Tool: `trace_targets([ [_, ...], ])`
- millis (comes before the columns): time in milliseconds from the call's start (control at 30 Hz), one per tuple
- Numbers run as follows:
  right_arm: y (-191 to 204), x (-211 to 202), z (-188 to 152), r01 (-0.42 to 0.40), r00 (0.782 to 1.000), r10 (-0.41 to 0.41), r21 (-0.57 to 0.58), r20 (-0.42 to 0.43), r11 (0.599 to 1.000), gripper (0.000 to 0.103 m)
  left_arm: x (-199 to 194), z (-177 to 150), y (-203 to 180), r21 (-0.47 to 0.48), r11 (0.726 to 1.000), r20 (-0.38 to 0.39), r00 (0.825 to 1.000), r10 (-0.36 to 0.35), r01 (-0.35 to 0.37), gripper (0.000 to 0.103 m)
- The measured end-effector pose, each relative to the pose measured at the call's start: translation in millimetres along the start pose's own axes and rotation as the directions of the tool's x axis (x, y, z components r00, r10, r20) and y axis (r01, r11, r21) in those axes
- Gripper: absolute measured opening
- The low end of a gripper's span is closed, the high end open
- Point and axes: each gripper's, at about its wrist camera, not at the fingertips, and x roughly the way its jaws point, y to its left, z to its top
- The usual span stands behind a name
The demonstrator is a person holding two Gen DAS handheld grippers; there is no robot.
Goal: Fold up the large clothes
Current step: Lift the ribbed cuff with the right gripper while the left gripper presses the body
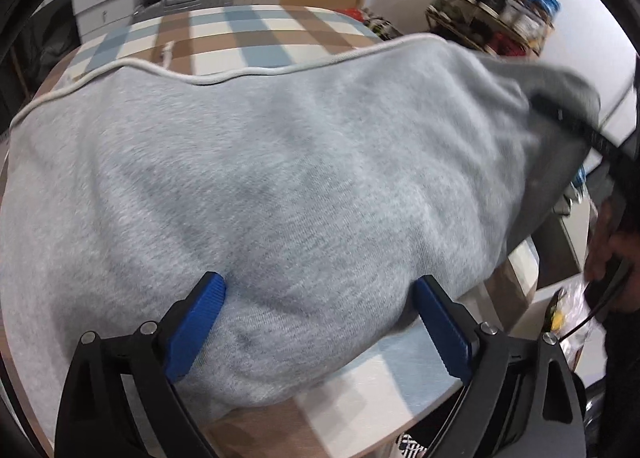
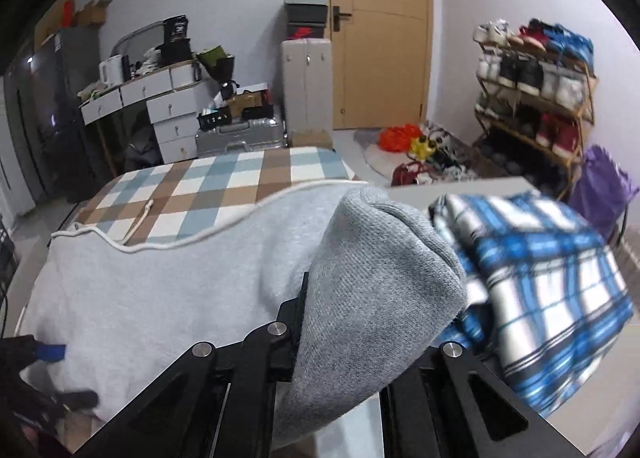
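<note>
Blue-padded, our left tool (image 1: 316, 322) hangs spread at six o'clock over the grey sweatshirt (image 1: 280, 177) on the checked surface (image 1: 256, 37), gripping nothing. At three o'clock our right tool (image 2: 320, 298) pinches a lifted cuff (image 2: 380, 278); we judge the sleeve fold in hand, next carrying it inward.

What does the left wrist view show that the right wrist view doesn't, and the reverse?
Left wrist only: both blue pads of the open left tool over the near edge of the grey sweatshirt.

Right wrist only: the right tool shut on a lifted ribbed cuff, and a blue plaid garment beside it.

Both: the sweatshirt, its white cord, the checked cloth, the shoe rack.
</note>
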Motion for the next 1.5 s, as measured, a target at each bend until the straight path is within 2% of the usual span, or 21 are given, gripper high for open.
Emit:
trace_targets([
  [167,5,-10,5,-0.005,1.000,0.006,-0.049,0.016,0.999,0.008,7,-2,-17,0.075,0.997,0.000,1.000,0.019,-0.019,0.099],
  [267,14,-7,4,-0.009,1.000,0.009,-0.076,0.007,0.997,0.008,6,1,-13,0.071,0.997,0.001,1.000,0.012,-0.012,0.099],
  [467,19,-9,7,-0.049,0.999,0.049,-0.056,0.010,0.997,0.008,1,3,-1,0.073,0.997,0.006,1.000,-0.021,0.021,0.099],
  [600,21,-13,8,-0.076,0.997,0.076,-0.025,0.011,0.997,0.008,-2,-2,-10,0.072,0.997,0.008,0.999,-0.031,0.030,0.099],
  [700,22,-14,8,-0.077,0.997,0.078,-0.022,0.014,0.997,0.008,-19,3,0,-0.001,0.996,0.027,0.996,-0.084,0.084,0.099],
  [767,21,-13,7,-0.073,0.997,0.073,-0.017,0.005,0.997,0.008,-35,5,13,-0.063,0.991,0.080,0.990,-0.113,0.118,0.099],
  [867,19,-13,7,-0.076,0.997,0.076,-0.006,0.000,0.997,0.008,-49,10,41,-0.158,0.986,0.146,0.989,-0.020,0.044,0.100],
  [933,19,-15,8,-0.079,0.997,0.079,-0.009,0.002,0.997,0.008,-40,16,59,-0.201,0.980,0.114,0.993,0.027,-0.004,0.100],
  [1033,23,-18,10,-0.089,0.996,0.090,-0.020,0.009,0.996,0.008,-6,23,79,-0.240,0.971,-0.016,1.000,-0.007,0.003,0.100],
  [1067,25,-19,10,-0.094,0.995,0.095,-0.027,0.013,0.995,0.008,2,23,83,-0.253,0.967,-0.029,0.999,-0.018,0.010,0.099],
  [1133,29,-22,13,-0.105,0.994,0.106,-0.044,0.024,0.993,0.008,2,23,81,-0.262,0.965,-0.017,1.000,-0.018,0.013,0.100],
  [1200,33,-25,15,-0.125,0.991,0.127,-0.051,0.035,0.991,0.008,3,25,77,-0.239,0.971,-0.040,0.999,-0.017,0.007,0.100],
  [1300,39,-30,15,-0.141,0.988,0.145,-0.073,0.051,0.987,0.008,-6,33,79,-0.219,0.975,-0.063,0.997,-0.054,0.039,0.100],
  [1333,41,-31,15,-0.143,0.987,0.148,-0.084,0.056,0.986,0.008,-14,35,82,-0.221,0.974,-0.031,0.998,-0.054,0.046,0.100],
  [1400,43,-33,14,-0.152,0.986,0.158,-0.096,0.060,0.984,0.008,-23,35,88,-0.233,0.972,0.018,1.000,-0.003,0.007,0.100],
  [1433,43,-33,14,-0.156,0.985,0.163,-0.097,0.061,0.983,0.008,-20,35,94,-0.251,0.968,0.012,1.000,0.013,-0.010,0.100],
  [1500,44,-33,15,-0.160,0.984,0.167,-0.101,0.067,0.982,0.008,4,33,104,-0.281,0.960,-0.072,0.997,-0.010,-0.011,0.100],
])
